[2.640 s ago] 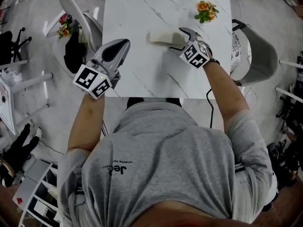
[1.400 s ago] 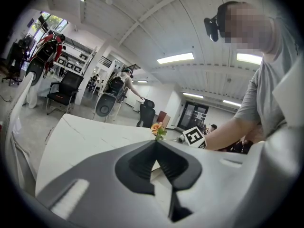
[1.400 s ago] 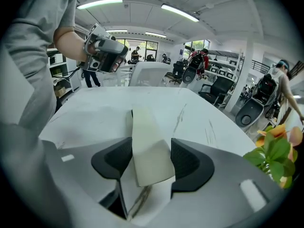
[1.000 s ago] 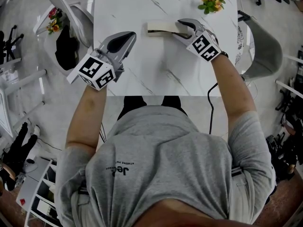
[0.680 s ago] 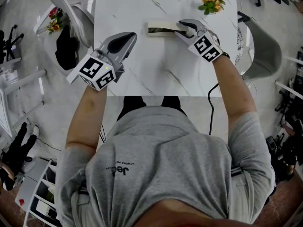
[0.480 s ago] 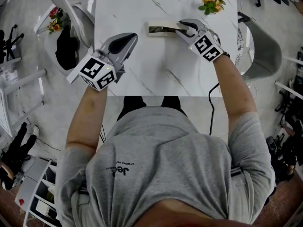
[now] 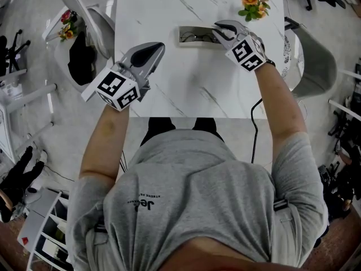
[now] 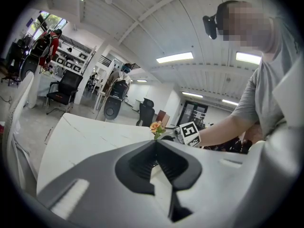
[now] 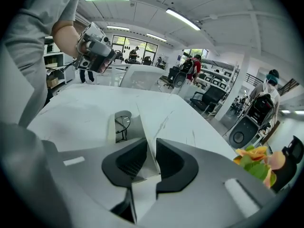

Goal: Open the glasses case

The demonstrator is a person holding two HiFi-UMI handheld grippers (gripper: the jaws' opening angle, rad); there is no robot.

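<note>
The cream glasses case [image 7: 194, 36] lies on the white marble table [image 7: 169, 89] at the far middle, its lid lifted and dark glasses [image 9: 122, 122] showing inside. My right gripper [image 7: 218, 32] is at the case's right end. Its jaws are closing, with the thin raised lid [image 9: 144, 127] pinched edge-on between them. In the right gripper view the case's base [image 9: 112, 127] stretches away to the left of the lid. My left gripper [image 7: 158, 47] hovers shut and empty over the table's near left part, well apart from the case.
A small orange flower sprig [image 7: 252, 5] sits at the table's far right corner, just beyond my right gripper. A grey chair [image 7: 316, 66] stands to the right of the table, another chair [image 7: 96, 24] with flowers to the left. Office chairs fill the room behind.
The case's lid has come up: earlier it lay shut and cream, now the dark inside with glasses shows. My right gripper shifted slightly with the lid. The left gripper stayed put.
</note>
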